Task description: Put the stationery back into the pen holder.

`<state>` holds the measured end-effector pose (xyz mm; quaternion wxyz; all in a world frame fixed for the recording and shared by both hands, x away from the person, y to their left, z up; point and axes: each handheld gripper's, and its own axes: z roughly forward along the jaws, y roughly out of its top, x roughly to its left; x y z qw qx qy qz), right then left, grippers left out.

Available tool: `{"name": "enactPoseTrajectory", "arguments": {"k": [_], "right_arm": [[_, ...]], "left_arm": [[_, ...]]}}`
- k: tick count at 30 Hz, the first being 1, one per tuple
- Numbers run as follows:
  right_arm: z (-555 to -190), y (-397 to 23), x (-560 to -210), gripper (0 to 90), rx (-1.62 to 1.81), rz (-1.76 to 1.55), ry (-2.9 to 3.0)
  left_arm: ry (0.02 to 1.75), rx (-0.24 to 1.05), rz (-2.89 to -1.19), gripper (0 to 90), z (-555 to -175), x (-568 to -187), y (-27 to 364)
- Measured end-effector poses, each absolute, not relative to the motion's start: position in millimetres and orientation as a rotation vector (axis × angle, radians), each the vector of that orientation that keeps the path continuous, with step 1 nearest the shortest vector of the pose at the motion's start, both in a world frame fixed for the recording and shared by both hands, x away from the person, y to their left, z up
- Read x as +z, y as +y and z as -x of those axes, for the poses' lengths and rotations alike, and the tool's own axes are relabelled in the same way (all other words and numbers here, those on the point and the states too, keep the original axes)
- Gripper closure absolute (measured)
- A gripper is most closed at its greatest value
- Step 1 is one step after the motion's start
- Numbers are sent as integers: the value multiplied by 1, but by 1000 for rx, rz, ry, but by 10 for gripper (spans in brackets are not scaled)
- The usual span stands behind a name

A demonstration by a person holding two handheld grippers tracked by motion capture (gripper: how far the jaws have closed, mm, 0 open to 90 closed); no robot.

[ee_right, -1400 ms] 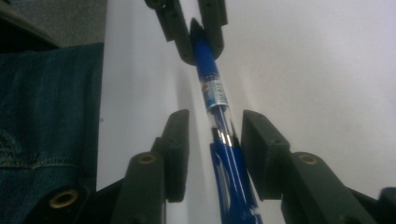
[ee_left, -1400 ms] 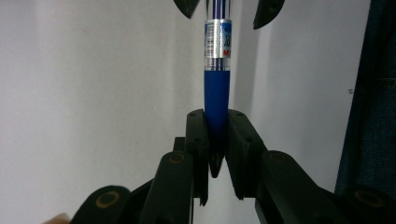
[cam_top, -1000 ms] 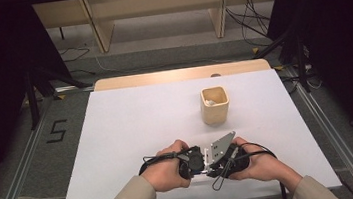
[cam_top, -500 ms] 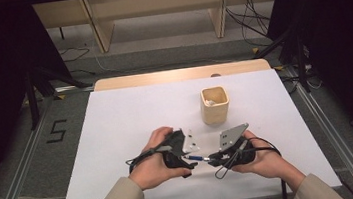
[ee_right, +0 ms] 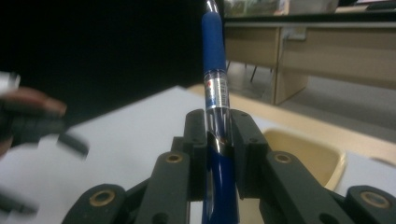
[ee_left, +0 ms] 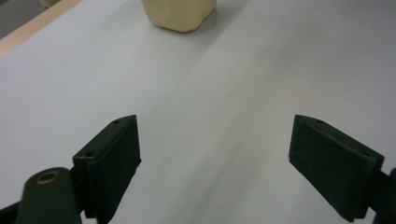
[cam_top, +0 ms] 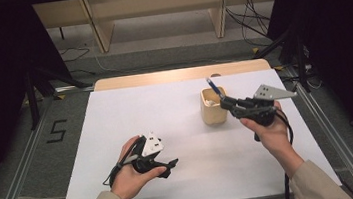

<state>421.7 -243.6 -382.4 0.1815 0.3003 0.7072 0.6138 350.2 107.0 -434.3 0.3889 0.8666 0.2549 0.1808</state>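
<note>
Keep right gripper clamped on the blue pen, just above the beige cup at far right; tip upright, lower inside. Left gripper wide open, empty.

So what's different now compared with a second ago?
The two hands have parted. The left hand-held gripper let go, its jaws just opened, and slid left, empty. The right hand-held gripper, shut on the blue pen, carried it up beside the beige cup. The cup and white table stayed put.
</note>
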Motion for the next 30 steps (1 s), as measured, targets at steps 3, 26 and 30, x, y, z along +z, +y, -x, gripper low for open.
{"name": "enactPoseTrajectory", "arguments": {"k": [3, 26, 30], "right_arm": [[-446, -246, -379, 778, 1769, -914, 1946], [-515, -221, -409, 772, 1677, -1028, 2035], [-519, -219, -415, 671, 1634, -1034, 2057]], "left_arm": [[656, 452, -2203, 162, -350, -439, 106], [653, 441, -2233, 163, -352, -449, 105], [652, 442, -2238, 162, -352, -450, 105]]}}
